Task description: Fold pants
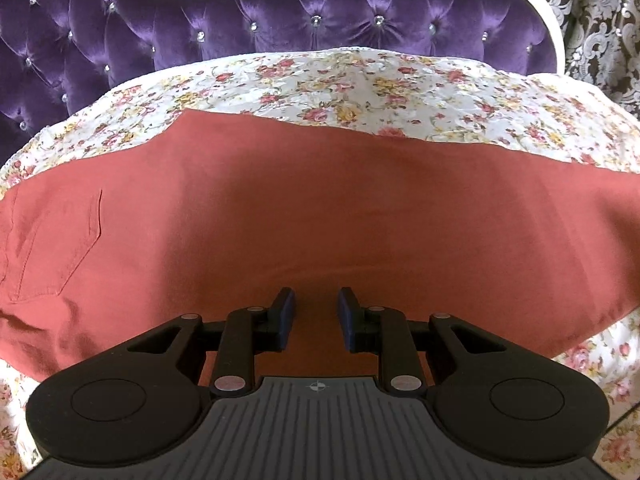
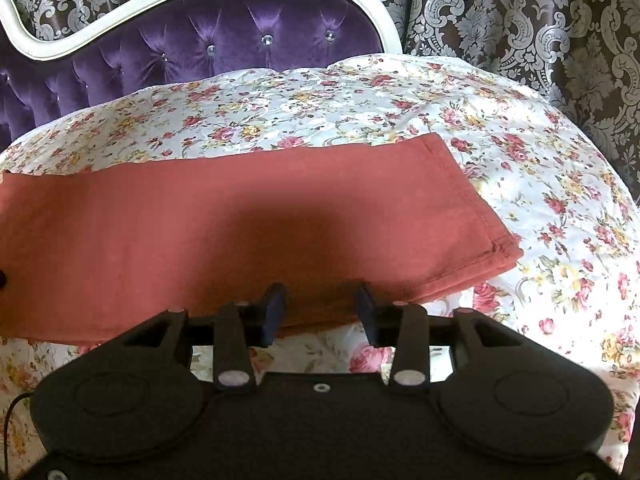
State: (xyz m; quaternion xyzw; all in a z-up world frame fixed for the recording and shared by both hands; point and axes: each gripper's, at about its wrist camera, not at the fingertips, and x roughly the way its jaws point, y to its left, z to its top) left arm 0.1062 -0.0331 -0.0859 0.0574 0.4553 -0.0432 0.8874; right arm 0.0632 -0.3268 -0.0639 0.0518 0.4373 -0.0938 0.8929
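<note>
Rust-red pants [image 1: 320,208] lie flat across a floral bedspread [image 1: 360,80], legs stacked one on the other. The left wrist view shows the hip end with a back pocket [image 1: 52,248] at the left. The right wrist view shows the leg part [image 2: 240,216] and the hemmed cuffs [image 2: 472,200] at the right. My left gripper [image 1: 316,304] is open, hovering over the near part of the pants with nothing between its fingers. My right gripper [image 2: 320,304] is open at the near edge of the leg, holding nothing.
A purple tufted headboard [image 1: 280,24] with a white frame stands behind the bed. Patterned damask curtains [image 2: 540,32] hang behind and to the right. The bedspread [image 2: 560,240] extends to the right of the cuffs.
</note>
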